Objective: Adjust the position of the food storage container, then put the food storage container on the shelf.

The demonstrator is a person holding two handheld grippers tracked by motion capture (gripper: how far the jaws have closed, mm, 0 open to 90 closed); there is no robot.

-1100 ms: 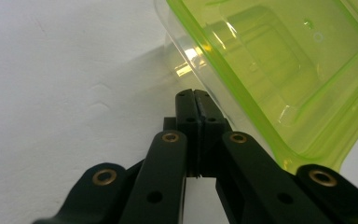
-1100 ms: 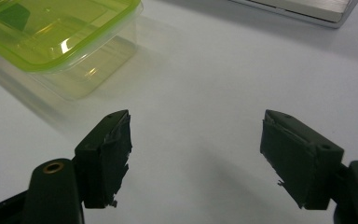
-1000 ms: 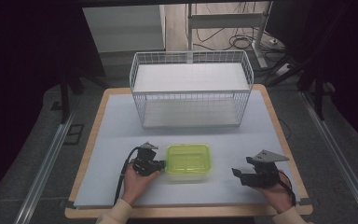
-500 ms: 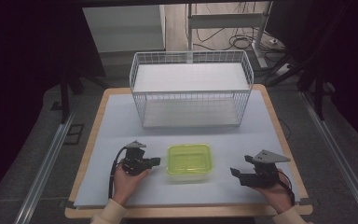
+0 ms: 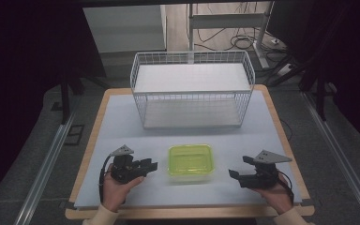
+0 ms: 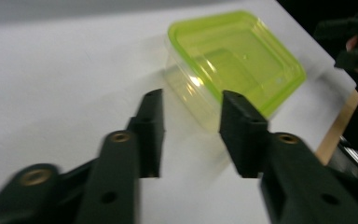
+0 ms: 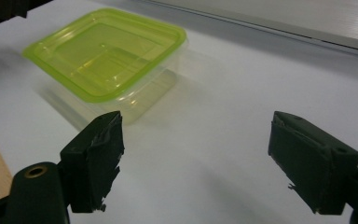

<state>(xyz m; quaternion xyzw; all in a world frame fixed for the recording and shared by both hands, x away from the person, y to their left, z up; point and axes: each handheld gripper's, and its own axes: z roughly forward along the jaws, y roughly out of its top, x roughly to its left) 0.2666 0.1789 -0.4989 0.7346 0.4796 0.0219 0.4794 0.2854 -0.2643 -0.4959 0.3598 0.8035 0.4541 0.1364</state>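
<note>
Both tongs agape, L (image 5: 151, 166) & R (image 5: 236, 168) flanking tub (image 5: 190, 161).

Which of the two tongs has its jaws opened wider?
The right tongs: in the right gripper view its jaws stand far apart. The jaws of the left tongs leave a narrower gap, pointing at the green-lidded box.

Near the front edge of the table (image 5: 122, 112), midway across — a lidded container (image 5: 190, 160). Just left of it, the left gripper (image 5: 146, 166), apart from its side; to its right, farther off, the right gripper (image 5: 239, 167). Behind, toward the table's far edge — a wire basket (image 5: 192, 89), well apart from the container.
</note>
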